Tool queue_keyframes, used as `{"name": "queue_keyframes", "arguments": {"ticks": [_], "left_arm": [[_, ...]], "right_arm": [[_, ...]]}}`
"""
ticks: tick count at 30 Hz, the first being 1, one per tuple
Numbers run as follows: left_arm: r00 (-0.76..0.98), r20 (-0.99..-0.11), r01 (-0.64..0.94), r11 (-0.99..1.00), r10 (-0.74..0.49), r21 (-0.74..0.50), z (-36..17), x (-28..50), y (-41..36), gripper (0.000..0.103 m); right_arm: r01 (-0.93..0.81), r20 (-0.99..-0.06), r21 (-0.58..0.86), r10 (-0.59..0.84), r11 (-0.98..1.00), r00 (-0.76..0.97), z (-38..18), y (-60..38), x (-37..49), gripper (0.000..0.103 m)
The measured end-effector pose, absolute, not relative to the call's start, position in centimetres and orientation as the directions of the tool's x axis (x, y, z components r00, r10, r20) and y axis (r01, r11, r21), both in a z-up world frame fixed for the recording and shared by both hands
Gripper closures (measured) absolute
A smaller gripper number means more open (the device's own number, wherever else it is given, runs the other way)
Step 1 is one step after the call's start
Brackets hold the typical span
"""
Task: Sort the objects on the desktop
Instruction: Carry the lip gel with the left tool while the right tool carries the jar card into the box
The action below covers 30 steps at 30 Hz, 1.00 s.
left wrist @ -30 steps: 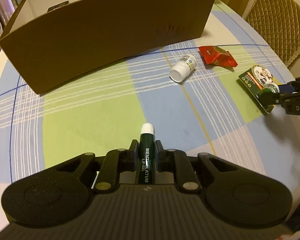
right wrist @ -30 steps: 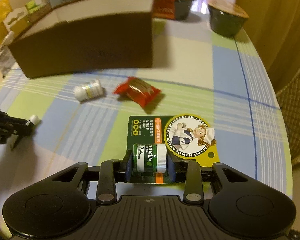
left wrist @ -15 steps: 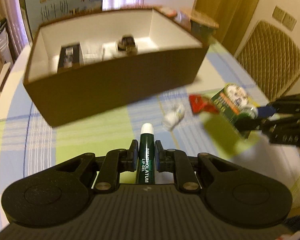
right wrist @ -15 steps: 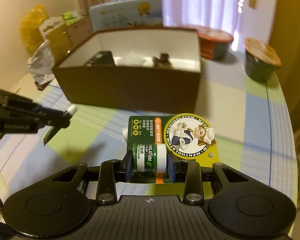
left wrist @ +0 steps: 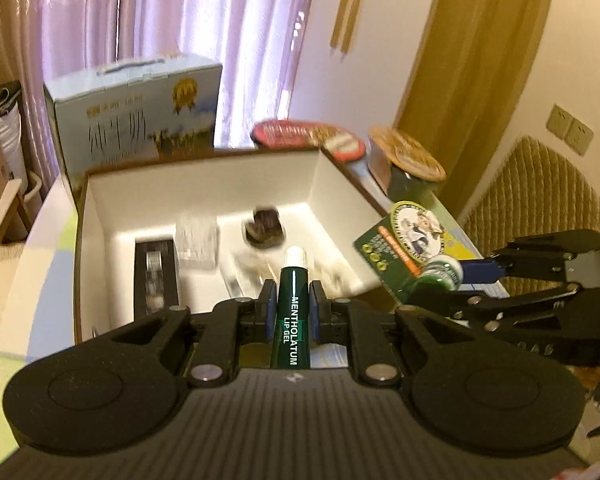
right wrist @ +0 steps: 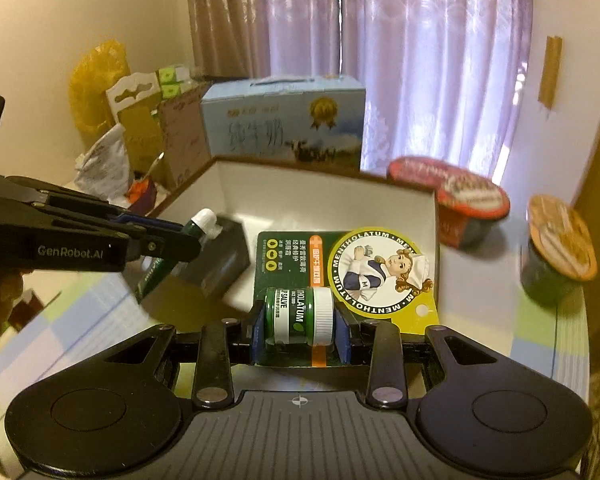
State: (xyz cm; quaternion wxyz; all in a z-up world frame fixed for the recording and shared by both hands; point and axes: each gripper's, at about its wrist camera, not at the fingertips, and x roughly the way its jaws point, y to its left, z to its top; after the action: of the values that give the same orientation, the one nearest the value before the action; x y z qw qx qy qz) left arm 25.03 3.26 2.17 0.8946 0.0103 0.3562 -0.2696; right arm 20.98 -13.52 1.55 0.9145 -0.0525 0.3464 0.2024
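My left gripper [left wrist: 293,300] is shut on a dark green lip gel tube [left wrist: 293,312] with a white cap, held above the near wall of the brown cardboard box [left wrist: 80,240]. My right gripper [right wrist: 299,328] is shut on a green salve jar on its printed card [right wrist: 364,264], held at the box's right side. Each gripper shows in the other's view: the left gripper [right wrist: 168,240] with the tube [right wrist: 202,220], the right gripper [left wrist: 460,276] with the card [left wrist: 404,236]. Inside the white-lined box [right wrist: 324,196] lie a black item [left wrist: 154,268], a clear packet [left wrist: 196,240] and a dark lump [left wrist: 264,226].
Behind the box stands a light blue carton [left wrist: 136,120]. Two lidded bowls, red [right wrist: 456,200] and dark green [right wrist: 556,248], sit to the right on the checked tablecloth [right wrist: 80,312]. Bags and packets [right wrist: 112,152] crowd the far left. A quilted chair [left wrist: 540,200] stands at the right.
Both grippers have risen off the table and moved toward the box with their items, from low over the cloth to above the box's rim. The bottle and red packet have left view.
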Motion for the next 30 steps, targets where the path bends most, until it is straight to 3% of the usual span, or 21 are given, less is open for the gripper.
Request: {"name": "queue_keyframes", "arguments": {"ticks": [6,19,30], "left_arm": [[0.618,-0.644,0.433,0.879,-0.451,-0.200,2.3,29.9,2.7,0.090],[0.498,-0.789,0.325,0.921,-0.361,-0.216,-4.3,36.6,1.4,0.090],[0.414,-0.858,0.319,0.931,-0.305,-0.177,-7.1,38.0,1.7,0.090]], "right_arm": [[-0.412,-0.667,-0.004,0.305,0.911,0.680,1.0,-11.7,25.6,0.071],[-0.432,-0.816,0.031,0.272,0.902,0.510,-4.4,-10.8,32.2,0.071],[-0.487,-0.857,0.066,0.299,0.871,0.420,-6.2,-10.6,33.7,0.071]]}}
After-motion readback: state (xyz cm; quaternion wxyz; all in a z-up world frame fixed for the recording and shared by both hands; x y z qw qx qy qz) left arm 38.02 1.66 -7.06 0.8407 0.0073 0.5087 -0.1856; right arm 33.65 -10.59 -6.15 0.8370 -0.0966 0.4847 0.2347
